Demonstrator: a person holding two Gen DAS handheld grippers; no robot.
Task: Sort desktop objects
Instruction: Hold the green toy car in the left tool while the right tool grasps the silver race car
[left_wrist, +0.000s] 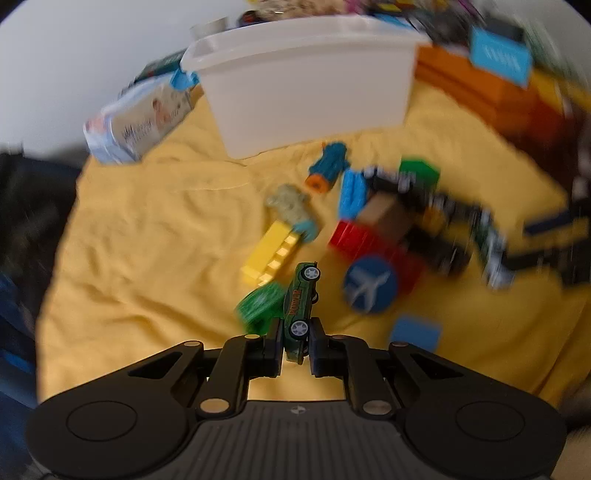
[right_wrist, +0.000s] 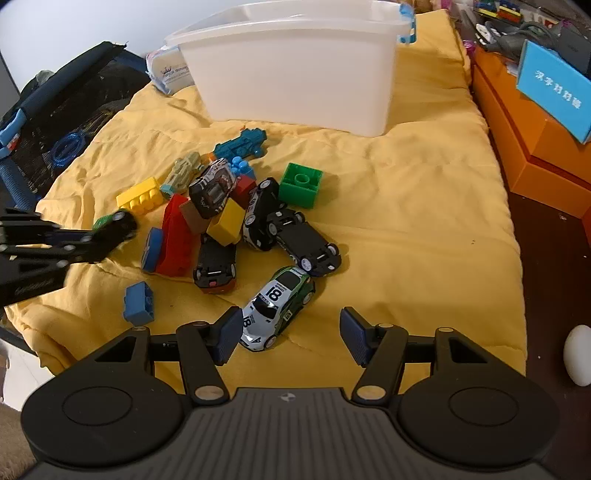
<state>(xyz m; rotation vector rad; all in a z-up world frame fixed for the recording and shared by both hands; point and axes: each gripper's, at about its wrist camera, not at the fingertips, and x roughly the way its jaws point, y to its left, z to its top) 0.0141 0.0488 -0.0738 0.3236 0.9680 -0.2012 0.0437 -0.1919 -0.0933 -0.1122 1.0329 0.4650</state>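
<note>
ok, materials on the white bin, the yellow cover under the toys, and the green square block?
White bin: looks like thin moulded plastic, matte and slightly translucent, since its inner divider shows faintly through the wall.
Yellow cover: soft woven fabric, dull finish; it creases and folds all over.
Green block: hard plastic, smooth with a slight sheen, crisp moulded edges and a round stud on top.

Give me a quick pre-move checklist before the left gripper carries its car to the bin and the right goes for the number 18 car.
1. Left gripper shut on green toy car: ok.
2. Grip placement: pads hold the car by one end only, most of it sticking out: not ok.
3. White bin upright, top open: ok.
4. Room inside the bin: cannot tell.
5. Right gripper open: ok.
6. Number 18 car centred between the right jaws: not ok, it lies by the left pad.
</note>
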